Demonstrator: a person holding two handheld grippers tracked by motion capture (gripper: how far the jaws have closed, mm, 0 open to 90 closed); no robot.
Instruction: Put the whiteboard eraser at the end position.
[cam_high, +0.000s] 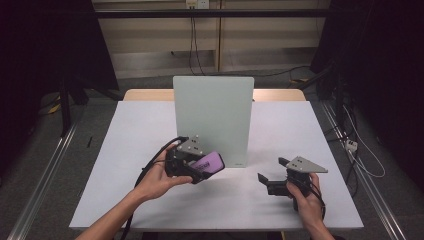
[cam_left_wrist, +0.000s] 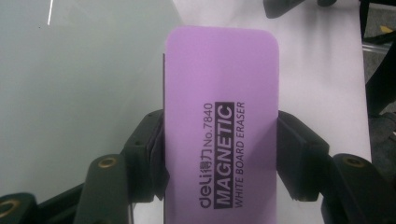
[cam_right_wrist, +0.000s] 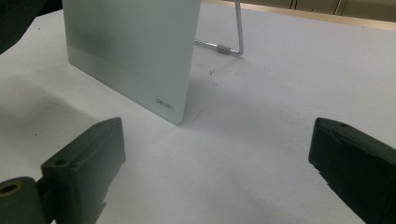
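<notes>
1. Lower end of purple eraser (cam_left_wrist: 222, 126) cut off by bottom edge of left gripper view; both long sides pinched behind black jaws.
2. Top of whiteboard (cam_right_wrist: 133, 51) cropped in right gripper view; wire stand (cam_right_wrist: 236, 28) partly hidden behind it.
3. Small logo near board's corner unreadable.

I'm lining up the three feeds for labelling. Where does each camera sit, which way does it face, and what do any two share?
High view: above the person's side, looking forward and down on the white table; both forearms, the left hand-held gripper and right hand-held gripper.
Left gripper view: on the left hand-held gripper, along its jaws clamping the purple eraser.
Right gripper view: on the right hand-held gripper, over open jaws toward the whiteboard and its wire stand.
Shared: whiteboard and table in all.
</notes>
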